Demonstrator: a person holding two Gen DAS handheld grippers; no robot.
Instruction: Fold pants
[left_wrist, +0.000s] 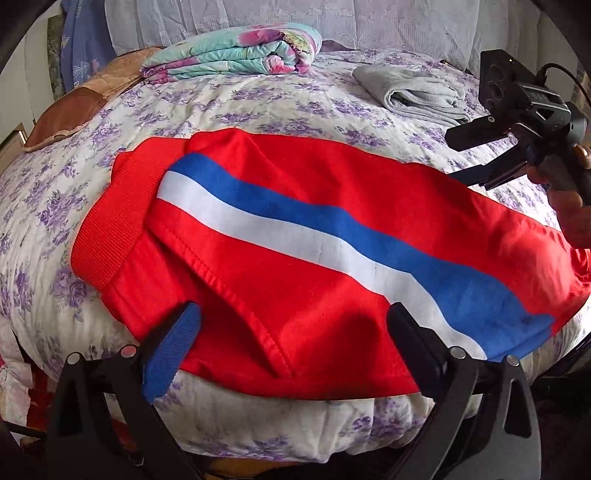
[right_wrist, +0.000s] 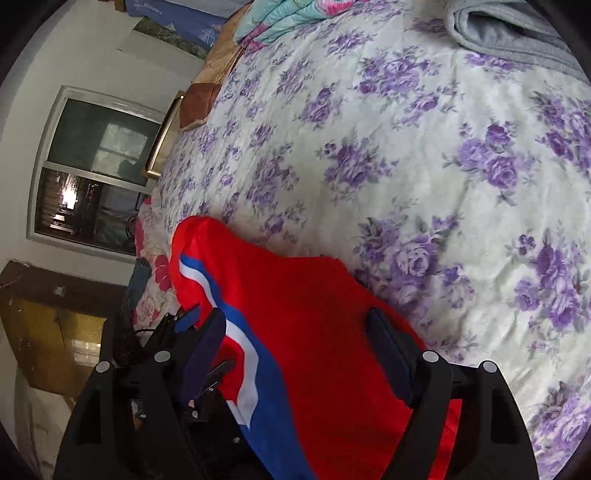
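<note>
Two grippers work over red fabric pants with a blue and white side stripe (left_wrist: 295, 229), which lie flat across the near edge of a white bedspread printed with purple flowers (left_wrist: 258, 107). In the left wrist view, far left, a brown patchwork cushion (left_wrist: 77, 110) sits at the bed's edge. The ribbed red waistband (left_wrist: 110, 218) lies at the left, one folded layer on top, legs running right. The left gripper (left_wrist: 293, 338) is at the near edge, jaws wide apart, blue-padded finger (left_wrist: 173, 350) left of the hem, nothing clamped. Far centre: a folded teal floral quilt (left_wrist: 236, 50). Far right: a folded grey towel-like cloth (left_wrist: 413, 92), well apart from the pants. At the right, the right gripper (left_wrist: 476, 155) is held in a hand (left_wrist: 569, 206) above the pants' far-right edge. In the right wrist view, the right gripper (right_wrist: 295, 350) has its jaws spread on either side of the red fabric, not pinching it; a window (right_wrist: 92, 166) shows at left.
</note>
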